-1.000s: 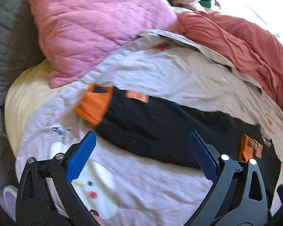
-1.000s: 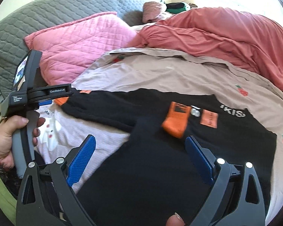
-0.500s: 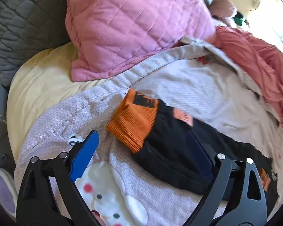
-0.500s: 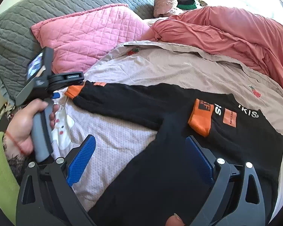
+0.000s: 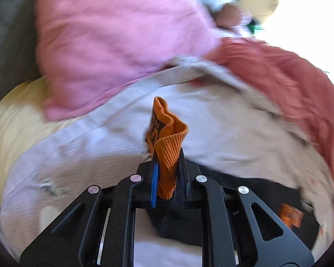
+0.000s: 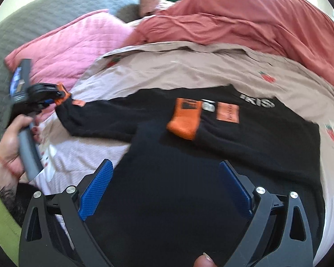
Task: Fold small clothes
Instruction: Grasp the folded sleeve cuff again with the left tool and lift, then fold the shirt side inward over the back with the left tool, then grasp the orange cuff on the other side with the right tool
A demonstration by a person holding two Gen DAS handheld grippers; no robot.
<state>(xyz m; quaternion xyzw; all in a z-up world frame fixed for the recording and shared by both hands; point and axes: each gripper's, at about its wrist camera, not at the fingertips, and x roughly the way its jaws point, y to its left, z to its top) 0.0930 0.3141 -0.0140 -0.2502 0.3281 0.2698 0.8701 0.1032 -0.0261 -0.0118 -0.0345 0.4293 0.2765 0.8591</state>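
Note:
A small black sweater [image 6: 211, 155] with orange cuffs lies spread on the bed sheet [image 6: 178, 66]. My left gripper [image 5: 168, 153] is closing its jaws on the orange cuff [image 5: 164, 131] of the left sleeve. The cuff bunches upright between the blue pads, and the black sleeve [image 5: 178, 222] hangs under them. In the right wrist view the same left gripper [image 6: 49, 93] holds that cuff [image 6: 63, 93] at the far left. My right gripper [image 6: 164, 173] stands open over the sweater's dark body, nothing between its fingers. The other sleeve's cuff [image 6: 186, 118] lies folded onto the chest.
A pink quilted pillow [image 5: 122, 33] lies behind the sleeve. A red blanket [image 6: 233, 15] is heaped along the back right. A grey quilted headboard [image 6: 33, 17] stands at the left. A person's hand [image 6: 11, 142] grips the left tool's handle.
My left gripper went from wide open around the orange cuff to closed on it, and the cuff now stands bunched between the pads. The right gripper stayed open and shifted slightly over the sweater.

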